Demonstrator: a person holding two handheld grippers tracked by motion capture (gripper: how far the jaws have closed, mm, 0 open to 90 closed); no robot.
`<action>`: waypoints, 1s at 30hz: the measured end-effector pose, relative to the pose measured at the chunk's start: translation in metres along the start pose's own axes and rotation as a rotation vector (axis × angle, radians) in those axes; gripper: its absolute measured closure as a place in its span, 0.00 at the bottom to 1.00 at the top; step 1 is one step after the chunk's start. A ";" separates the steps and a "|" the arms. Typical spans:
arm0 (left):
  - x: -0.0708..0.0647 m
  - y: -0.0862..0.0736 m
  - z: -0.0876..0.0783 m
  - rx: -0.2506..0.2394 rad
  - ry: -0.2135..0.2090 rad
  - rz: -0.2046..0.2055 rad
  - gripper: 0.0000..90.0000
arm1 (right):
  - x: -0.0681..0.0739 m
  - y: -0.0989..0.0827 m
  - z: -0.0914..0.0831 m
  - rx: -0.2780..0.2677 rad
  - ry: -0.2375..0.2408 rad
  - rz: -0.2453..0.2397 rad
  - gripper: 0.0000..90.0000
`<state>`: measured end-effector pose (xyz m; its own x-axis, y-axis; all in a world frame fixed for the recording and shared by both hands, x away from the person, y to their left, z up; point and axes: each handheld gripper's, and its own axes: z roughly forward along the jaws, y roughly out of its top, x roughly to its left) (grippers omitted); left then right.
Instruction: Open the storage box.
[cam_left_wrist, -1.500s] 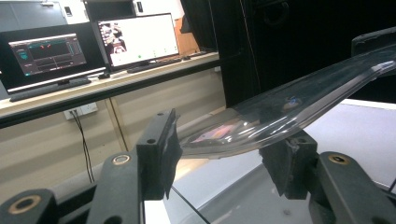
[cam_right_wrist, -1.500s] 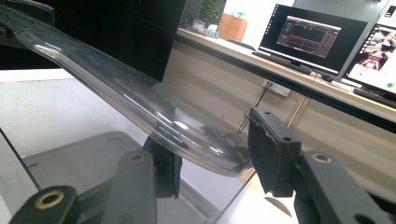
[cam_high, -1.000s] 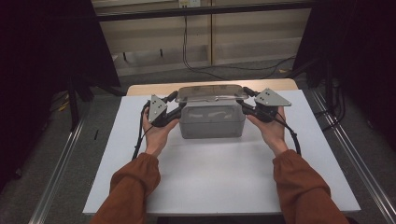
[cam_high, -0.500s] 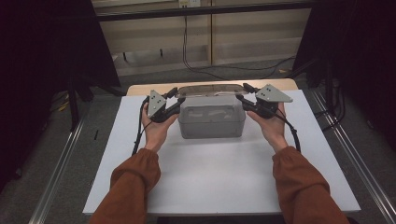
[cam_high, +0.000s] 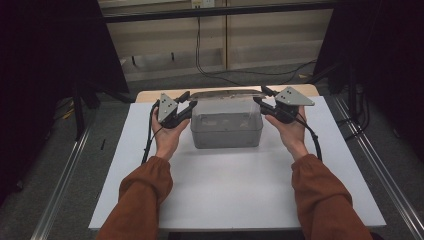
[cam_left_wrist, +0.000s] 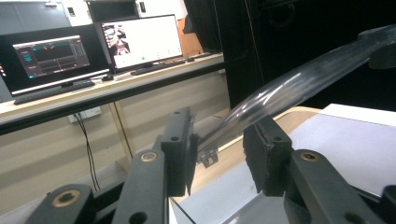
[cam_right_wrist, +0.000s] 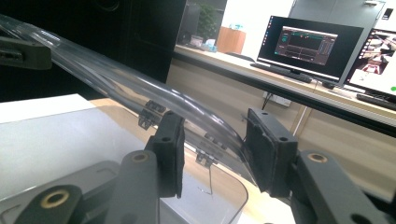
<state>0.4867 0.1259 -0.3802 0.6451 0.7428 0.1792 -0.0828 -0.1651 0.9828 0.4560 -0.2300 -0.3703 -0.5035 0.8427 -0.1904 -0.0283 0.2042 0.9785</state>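
Item: clear plastic box, standing at the far middle of the white surface, its body translucent grey.

Lid: clear, lifted off the rim and raised above the box, bowed upward in the middle. It is held at its two short ends, one claw to each end, likely so it comes up level and clear of the rim.

Left claw: its jaws have just been closing; the lid's edge lies between the pads, which stand close to it, but whether both press on it I cannot tell.

Right claw: jaws partly closed, with the lid's other end running between them; firm contact likewise cannot be told.

Surroundings: monitors and a keyboard on a shelf behind; cables hanging below; dark stands at either side. Nothing lies between the claws and the box.
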 end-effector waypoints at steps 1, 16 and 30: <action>0.001 0.000 0.000 0.002 0.002 0.002 0.71 | 0.000 0.000 0.000 -0.002 0.001 0.000 0.66; 0.009 -0.004 0.008 0.013 0.012 -0.018 0.76 | -0.011 -0.004 0.006 -0.016 0.005 0.026 0.71; 0.012 0.008 0.019 0.007 0.009 0.009 0.74 | -0.018 -0.002 0.013 -0.034 0.005 0.037 0.75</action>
<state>0.5087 0.1213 -0.3714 0.6378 0.7468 0.1883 -0.0828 -0.1766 0.9808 0.4763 -0.2397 -0.3694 -0.5088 0.8471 -0.1535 -0.0391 0.1553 0.9871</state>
